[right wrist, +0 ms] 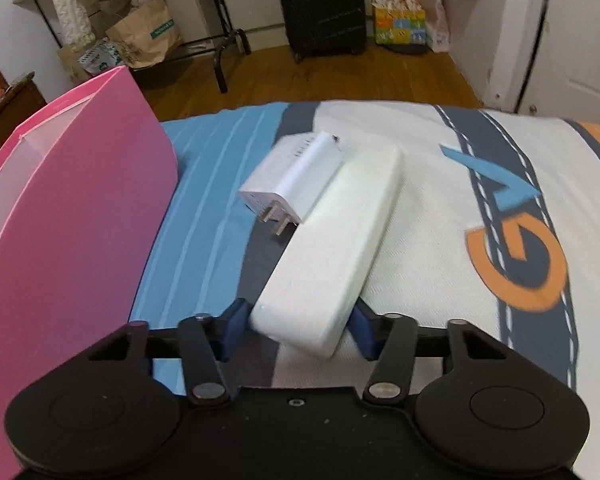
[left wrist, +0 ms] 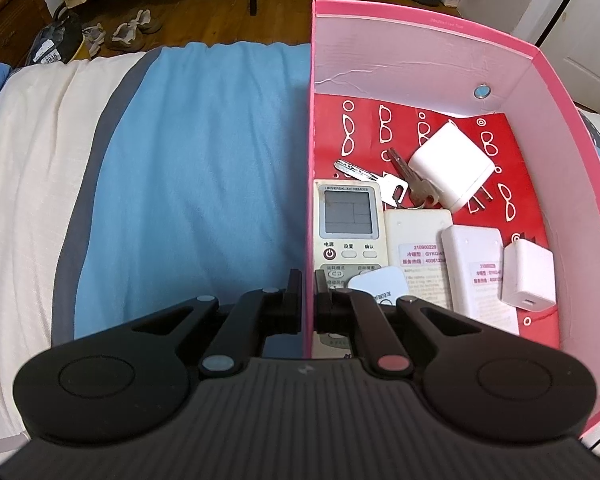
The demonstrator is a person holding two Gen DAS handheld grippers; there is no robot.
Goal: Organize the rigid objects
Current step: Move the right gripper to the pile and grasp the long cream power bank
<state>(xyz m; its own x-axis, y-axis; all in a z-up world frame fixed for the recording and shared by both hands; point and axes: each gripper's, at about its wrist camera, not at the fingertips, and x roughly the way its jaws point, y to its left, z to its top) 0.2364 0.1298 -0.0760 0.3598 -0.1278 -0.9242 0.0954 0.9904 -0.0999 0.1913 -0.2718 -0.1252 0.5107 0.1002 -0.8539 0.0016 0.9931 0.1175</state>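
Sorting looks mostly done: the pink box (left wrist: 420, 24), its wall clamped by the left claw (left wrist: 309, 292), holds remotes, keys and chargers, while the right claw (right wrist: 300, 330) straddles a white remote (right wrist: 332, 240) on the bed (right wrist: 440, 200), grip unclear, beside a wall charger (right wrist: 292, 176).

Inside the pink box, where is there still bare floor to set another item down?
The far strip of the pink box, between its back wall and the keys and large white charger, is bare. The near half is crowded: AC remote, white cases, small charger.
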